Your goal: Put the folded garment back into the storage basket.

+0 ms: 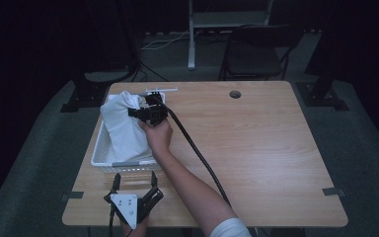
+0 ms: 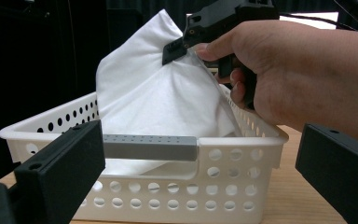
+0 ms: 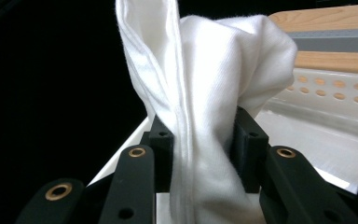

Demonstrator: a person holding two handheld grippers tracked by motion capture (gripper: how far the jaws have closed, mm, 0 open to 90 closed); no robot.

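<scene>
1. Pinched between the right gripper [image 3: 200, 140] jaws, a white cloth [image 3: 205, 88] is held up, probably for lifting out.
2. Its lower part lies in the white basket [image 1: 98, 157].
3. Left gripper [image 1: 134, 183] waits spread, near the basket's handle [image 2: 149, 146].

Overhead and gripper views sharing basket [image 1: 101, 160]

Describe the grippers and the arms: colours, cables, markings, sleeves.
Both are black two-jaw tools. The left gripper carries a white three-cornered plate with small dots on top and has blocky matte jaws. The right gripper trails a thick black cable across the table; its linkage arms show brass-coloured pivot rings. The right forearm is bare, with a white short sleeve at the upper arm.
</scene>
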